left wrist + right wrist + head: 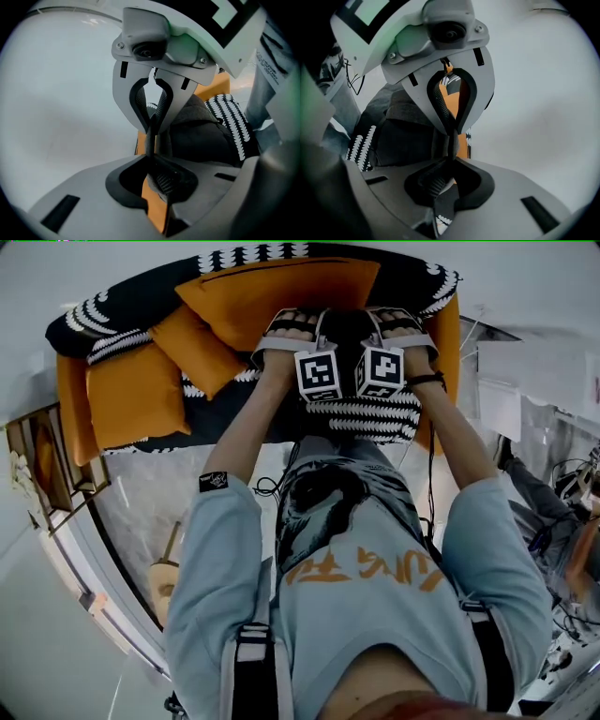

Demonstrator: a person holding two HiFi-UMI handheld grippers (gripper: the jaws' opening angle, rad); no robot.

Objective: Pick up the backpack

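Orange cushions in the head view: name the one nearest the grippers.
The large cushion against the back of the sofa, just above the left gripper; the small cushion and the left-end cushion lie farther away.

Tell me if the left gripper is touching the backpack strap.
Touching. The left gripper view shows the left gripper with its jaws closed on the backpack strap, the ribbed webbing pinched between them.

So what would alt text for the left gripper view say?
The left gripper has its jaws shut on a dark strap of the grey backpack; the right gripper, facing it, pinches the same strap. An orange sofa shows behind.
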